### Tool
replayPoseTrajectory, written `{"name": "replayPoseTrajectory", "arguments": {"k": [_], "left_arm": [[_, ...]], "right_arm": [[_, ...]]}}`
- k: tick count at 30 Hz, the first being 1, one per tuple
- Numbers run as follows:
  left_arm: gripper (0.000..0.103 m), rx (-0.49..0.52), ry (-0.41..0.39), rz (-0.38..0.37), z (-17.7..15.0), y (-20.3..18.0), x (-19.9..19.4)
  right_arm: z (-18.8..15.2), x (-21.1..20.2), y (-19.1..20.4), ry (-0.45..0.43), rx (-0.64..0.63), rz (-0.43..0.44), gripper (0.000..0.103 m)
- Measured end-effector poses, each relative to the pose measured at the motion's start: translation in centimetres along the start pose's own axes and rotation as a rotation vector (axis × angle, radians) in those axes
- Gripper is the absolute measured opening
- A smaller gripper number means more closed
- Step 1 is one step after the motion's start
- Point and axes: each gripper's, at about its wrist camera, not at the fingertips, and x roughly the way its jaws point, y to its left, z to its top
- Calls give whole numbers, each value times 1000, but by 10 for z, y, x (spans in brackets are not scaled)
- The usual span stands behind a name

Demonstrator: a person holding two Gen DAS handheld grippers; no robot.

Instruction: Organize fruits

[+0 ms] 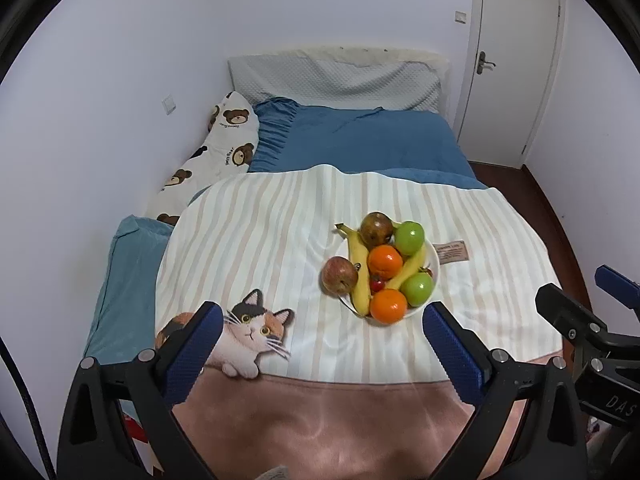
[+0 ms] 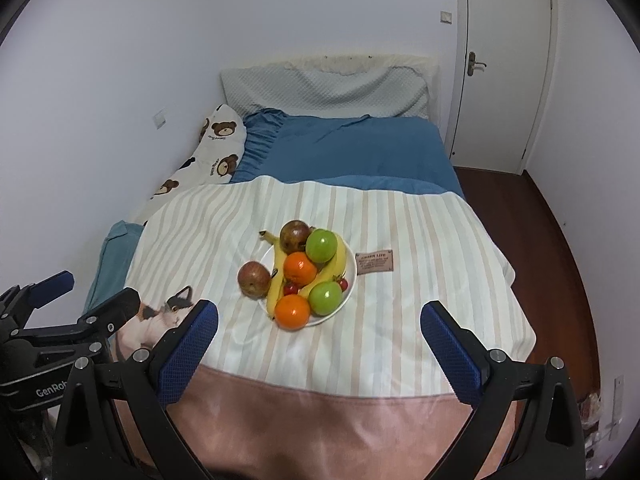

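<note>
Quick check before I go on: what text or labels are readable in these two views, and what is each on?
"GREEN LIFE": top line of the brown patch on the striped blanket; its smaller lines are too blurred to read.
"GenRob", cut off: left gripper body, in the right wrist view.
"DAS", cut off: right gripper body, in the left wrist view.
Bear pillow lettering: too small to read.

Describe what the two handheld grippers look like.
Both match: the left gripper and right gripper have black angular frames with silver bolts and blue textured pads. White lettering marks each body, seen from the other's camera. No hands or sleeves show.
</note>
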Motion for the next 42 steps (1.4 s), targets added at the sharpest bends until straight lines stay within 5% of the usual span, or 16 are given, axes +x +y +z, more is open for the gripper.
{"name": "replayPoseTrajectory", "arguments": {"k": [14, 42], "left_arm": [[102, -15, 27, 15, 15, 2, 42], [102, -7, 63, -6, 14, -4, 53]], "right_arm": [[15, 48, -14, 20, 28, -46, 103], [6, 64, -13, 52, 51, -32, 103]]}}
